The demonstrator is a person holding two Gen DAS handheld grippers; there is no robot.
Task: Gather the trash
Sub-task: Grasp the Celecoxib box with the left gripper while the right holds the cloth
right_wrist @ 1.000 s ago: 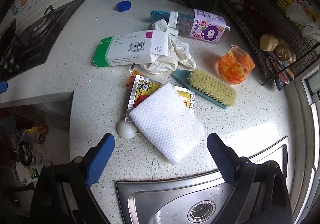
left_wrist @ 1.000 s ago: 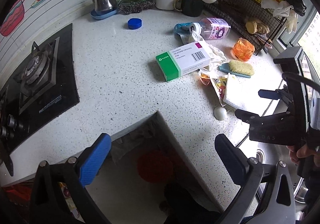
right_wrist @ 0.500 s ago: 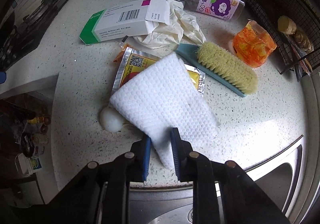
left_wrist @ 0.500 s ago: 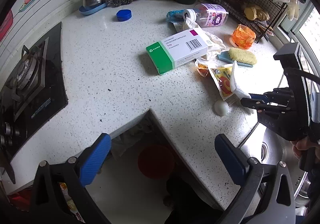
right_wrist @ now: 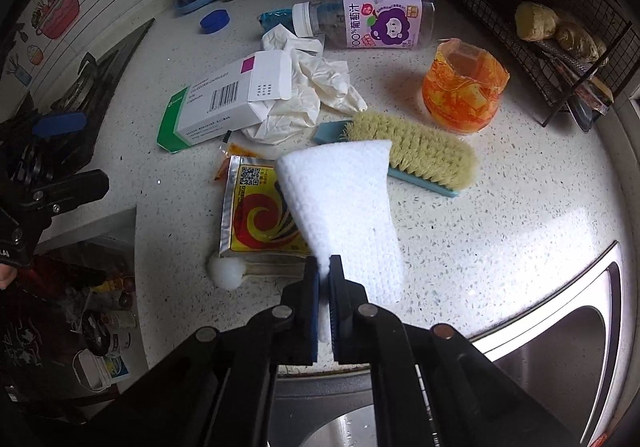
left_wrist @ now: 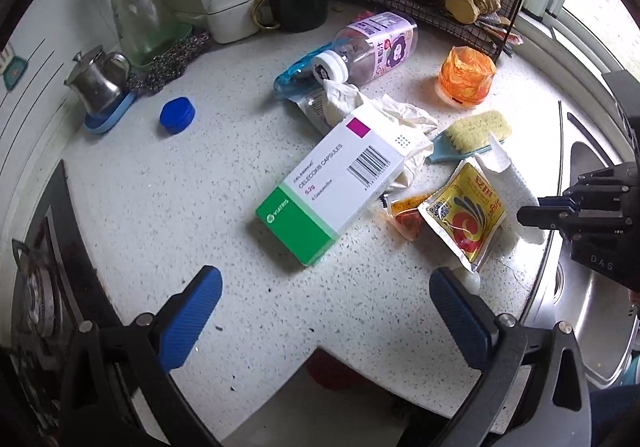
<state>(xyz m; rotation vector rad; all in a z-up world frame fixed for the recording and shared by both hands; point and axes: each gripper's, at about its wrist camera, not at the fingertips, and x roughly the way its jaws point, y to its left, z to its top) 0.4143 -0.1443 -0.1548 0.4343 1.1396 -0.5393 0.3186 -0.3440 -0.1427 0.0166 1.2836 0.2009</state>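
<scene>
My right gripper (right_wrist: 324, 267) is shut on the near corner of a white woven cloth (right_wrist: 344, 199), whose far end stands raised off the counter. Under it lies a yellow sachet (right_wrist: 260, 215), with a white ball (right_wrist: 226, 271) at its near corner. In the left wrist view the right gripper (left_wrist: 528, 209) pinches the cloth (left_wrist: 516, 183) at the right. My left gripper (left_wrist: 324, 283) hangs open above the counter, just short of the green-and-white medicine box (left_wrist: 332, 187), with nothing between its fingers. A crumpled white glove (right_wrist: 312, 87) and a grape juice bottle (right_wrist: 380, 17) lie behind the box.
A scrub brush (right_wrist: 408, 155) and an orange plastic cup (right_wrist: 464, 87) sit right of the cloth. Sink (right_wrist: 540, 367) at near right, wire rack (right_wrist: 540, 7) behind, stove (left_wrist: 36, 287) at left. A blue cap (left_wrist: 177, 115) and kettle (left_wrist: 96, 83) are far left. The counter edge steps in below my left gripper.
My right gripper went from open to shut on the cloth's near corner and raised the cloth off the sachet. My left gripper moved in over the counter toward the medicine box.
</scene>
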